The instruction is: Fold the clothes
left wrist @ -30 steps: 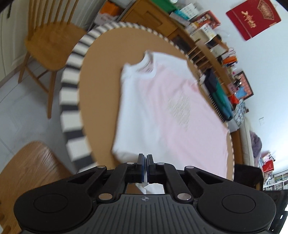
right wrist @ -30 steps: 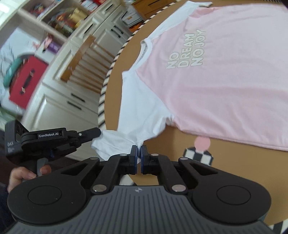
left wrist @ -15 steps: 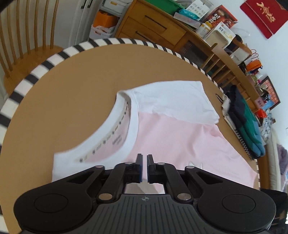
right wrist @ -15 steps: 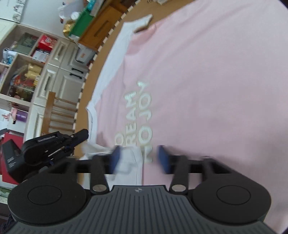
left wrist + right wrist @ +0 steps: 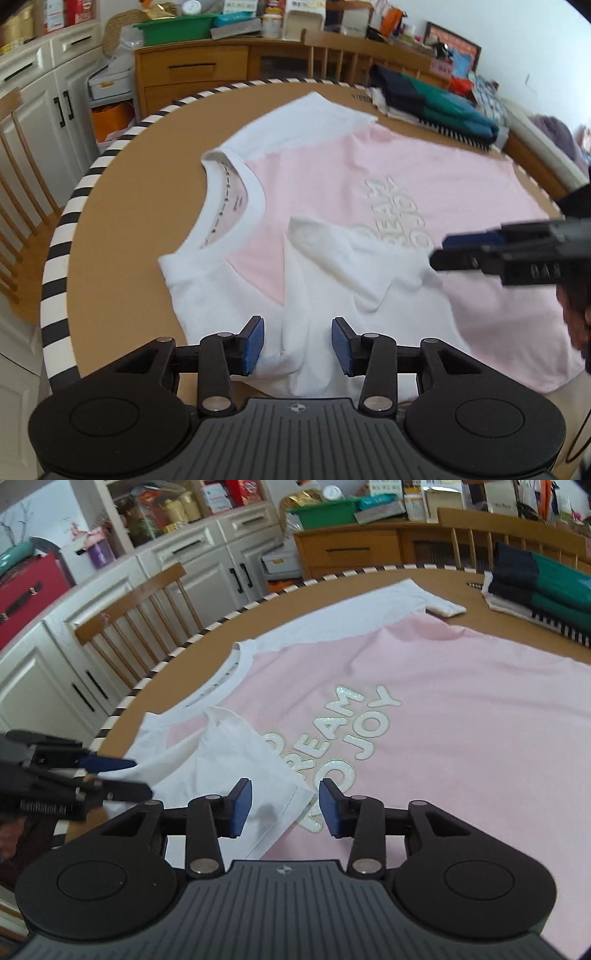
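A pink T-shirt [image 5: 424,166] with white sleeves and pale lettering lies flat on the round brown table [image 5: 147,177]; it also shows in the right wrist view [image 5: 461,709]. Its near white sleeve [image 5: 351,269] is folded inward over the chest, also seen in the right wrist view [image 5: 229,753]. My left gripper [image 5: 297,341] is open, with sleeve cloth lying loose between its jaws. My right gripper [image 5: 284,806] is open just above the sleeve's hem corner. Each gripper shows in the other's view, the right one [image 5: 480,251] and the left one [image 5: 110,779].
A stack of folded dark and teal clothes [image 5: 436,103] sits at the table's far edge, also in the right wrist view [image 5: 535,587]. Wooden chairs [image 5: 140,627] stand around the striped table rim [image 5: 59,258]. A wooden sideboard [image 5: 207,74] and white cabinets [image 5: 55,672] lie beyond.
Both grippers carried the near sleeve inward over the shirt's chest, then opened and let it go. The sleeve now lies folded over the lettering's edge.
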A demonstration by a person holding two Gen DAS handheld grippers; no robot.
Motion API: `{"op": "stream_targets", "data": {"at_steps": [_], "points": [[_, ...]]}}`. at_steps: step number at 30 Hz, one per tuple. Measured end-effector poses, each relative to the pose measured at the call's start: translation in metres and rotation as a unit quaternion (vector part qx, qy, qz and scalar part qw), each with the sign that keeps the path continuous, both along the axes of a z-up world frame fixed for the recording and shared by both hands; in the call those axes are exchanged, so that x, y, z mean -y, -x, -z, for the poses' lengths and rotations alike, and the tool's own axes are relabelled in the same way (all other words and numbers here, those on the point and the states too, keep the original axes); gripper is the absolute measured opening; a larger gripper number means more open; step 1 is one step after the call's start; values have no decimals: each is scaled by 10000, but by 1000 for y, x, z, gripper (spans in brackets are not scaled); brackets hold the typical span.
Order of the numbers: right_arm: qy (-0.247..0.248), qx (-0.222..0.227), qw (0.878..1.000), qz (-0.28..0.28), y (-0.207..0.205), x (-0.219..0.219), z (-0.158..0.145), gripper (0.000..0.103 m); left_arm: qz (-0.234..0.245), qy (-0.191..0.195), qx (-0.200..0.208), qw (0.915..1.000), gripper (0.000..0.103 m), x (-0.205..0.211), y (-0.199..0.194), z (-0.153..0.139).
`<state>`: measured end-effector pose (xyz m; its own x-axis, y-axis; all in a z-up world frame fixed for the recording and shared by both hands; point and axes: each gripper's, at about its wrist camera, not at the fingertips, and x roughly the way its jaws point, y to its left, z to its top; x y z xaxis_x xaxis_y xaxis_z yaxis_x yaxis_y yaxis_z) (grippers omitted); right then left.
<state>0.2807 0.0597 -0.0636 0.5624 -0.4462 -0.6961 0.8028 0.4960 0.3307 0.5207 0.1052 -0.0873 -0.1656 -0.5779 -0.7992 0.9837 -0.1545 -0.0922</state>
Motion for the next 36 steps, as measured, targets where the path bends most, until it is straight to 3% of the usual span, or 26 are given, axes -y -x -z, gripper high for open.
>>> {"op": "stream_targets", "data": {"at_steps": [1,3,7,12,15,17,20,22,25,28,31,34,35,36], "points": [[-134,30,9999,2,-3,3,3,20,-38,-6,-13,10000,42,0,-2,3],[-81,-263,9996,-31,-8,4,5,7,-128,-35,-57,9999,33,0,-8,8],[-174,-302,9988,357,10,2,4,7,-560,-186,-222,9980,13,7,-30,8],[-404,-187,9966,697,29,5,10,9,-1129,-332,-623,9911,13,11,-57,6],[-308,-156,9963,787,31,5,-1,27,-1323,-367,-548,9890,14,11,-65,-2],[-81,-99,9965,829,32,3,-12,30,-1188,-42,-619,9910,14,15,-60,-16],[156,-137,9989,417,15,4,-18,30,-501,187,-815,9952,25,48,-27,-24],[9,-137,9994,302,7,11,-14,25,-158,103,-808,9966,28,72,-5,-16],[-267,-143,9992,266,4,19,-3,24,-80,-35,-569,9983,23,103,18,7],[-372,-311,9987,123,5,22,4,22,-298,-119,-562,9979,24,121,17,8],[-348,-171,9992,88,15,28,-3,24,-222,-136,-511,9984,27,137,12,-2],[-104,398,9968,686,40,69,-21,30,-155,228,-563,9980,48,171,3,-27],[-152,632,9928,1006,49,92,-24,30,-173,264,-707,9970,58,195,-1,-35],[-265,890,9868,1330,58,117,-26,30,-173,276,-861,9958,61,220,-3,-41]]}}
